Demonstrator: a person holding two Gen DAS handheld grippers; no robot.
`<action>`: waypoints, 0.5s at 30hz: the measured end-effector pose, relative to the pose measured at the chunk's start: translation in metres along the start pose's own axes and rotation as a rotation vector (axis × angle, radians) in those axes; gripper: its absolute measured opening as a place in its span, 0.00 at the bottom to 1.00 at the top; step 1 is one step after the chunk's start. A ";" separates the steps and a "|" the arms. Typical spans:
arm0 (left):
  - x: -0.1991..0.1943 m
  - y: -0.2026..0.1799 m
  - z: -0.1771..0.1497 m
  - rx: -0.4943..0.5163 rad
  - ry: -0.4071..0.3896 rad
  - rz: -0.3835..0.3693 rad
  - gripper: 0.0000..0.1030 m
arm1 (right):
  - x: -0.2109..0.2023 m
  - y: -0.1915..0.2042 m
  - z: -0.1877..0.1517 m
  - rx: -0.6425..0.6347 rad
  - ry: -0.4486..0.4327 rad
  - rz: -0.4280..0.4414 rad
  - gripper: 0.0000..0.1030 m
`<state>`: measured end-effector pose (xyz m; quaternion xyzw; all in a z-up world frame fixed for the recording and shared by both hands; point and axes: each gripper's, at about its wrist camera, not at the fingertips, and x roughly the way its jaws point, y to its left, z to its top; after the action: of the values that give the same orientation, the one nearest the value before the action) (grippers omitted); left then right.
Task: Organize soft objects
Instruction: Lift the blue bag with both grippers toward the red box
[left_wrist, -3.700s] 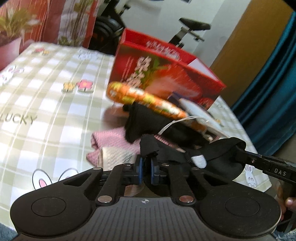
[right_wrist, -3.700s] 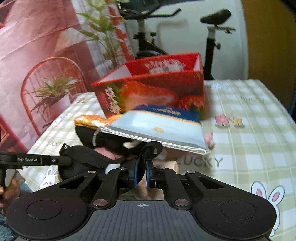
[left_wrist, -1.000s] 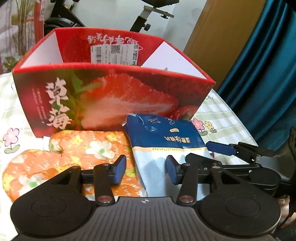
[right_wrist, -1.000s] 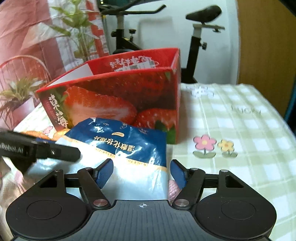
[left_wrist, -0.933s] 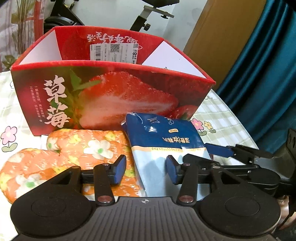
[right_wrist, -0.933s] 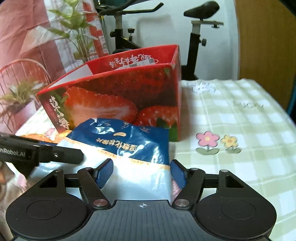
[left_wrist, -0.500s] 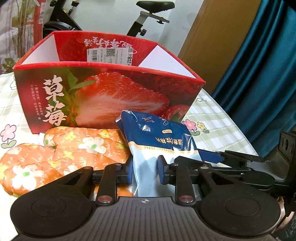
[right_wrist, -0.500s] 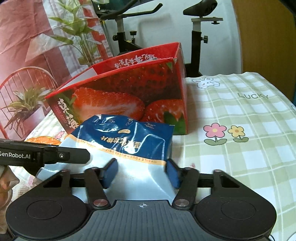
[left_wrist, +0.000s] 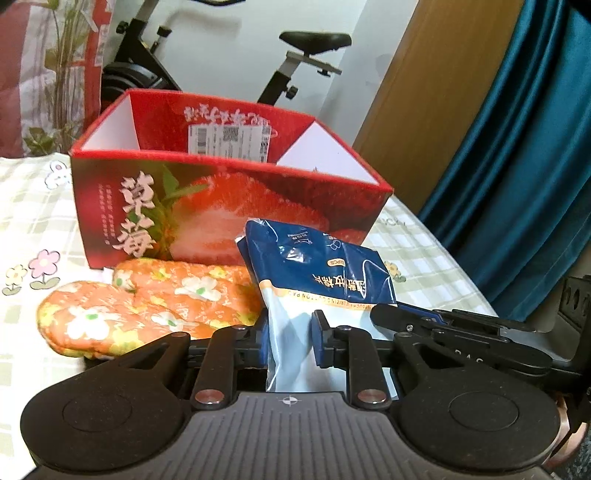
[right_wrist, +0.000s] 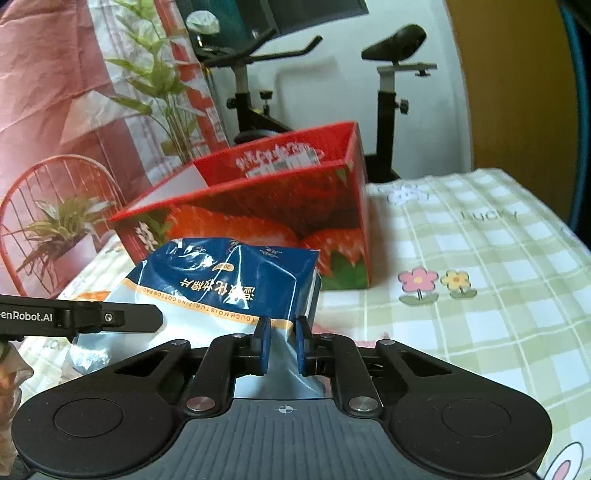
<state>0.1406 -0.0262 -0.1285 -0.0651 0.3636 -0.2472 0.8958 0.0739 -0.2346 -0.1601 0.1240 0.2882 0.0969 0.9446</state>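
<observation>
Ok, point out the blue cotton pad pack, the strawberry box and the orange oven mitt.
blue cotton pad pack (left_wrist: 325, 269), left wrist view, dark blue upper panel.
strawberry box (left_wrist: 221, 214), left wrist view, front wall.
orange oven mitt (left_wrist: 147, 306), left wrist view, quilted top.

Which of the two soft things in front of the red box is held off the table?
The blue pack; both hand-held grippers are closing on it. The orange floral mitt lies flat on the table beside it.
</observation>
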 end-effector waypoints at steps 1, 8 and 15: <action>-0.003 0.000 0.001 -0.001 -0.010 0.001 0.22 | -0.003 0.002 0.002 -0.005 -0.008 0.003 0.12; -0.022 -0.005 0.007 0.013 -0.065 0.006 0.22 | -0.017 0.013 0.014 -0.029 -0.051 0.022 0.12; -0.034 -0.005 0.014 0.023 -0.106 -0.002 0.23 | -0.027 0.021 0.029 -0.045 -0.085 0.045 0.12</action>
<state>0.1275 -0.0143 -0.0957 -0.0682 0.3128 -0.2487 0.9141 0.0664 -0.2269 -0.1168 0.1133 0.2426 0.1191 0.9561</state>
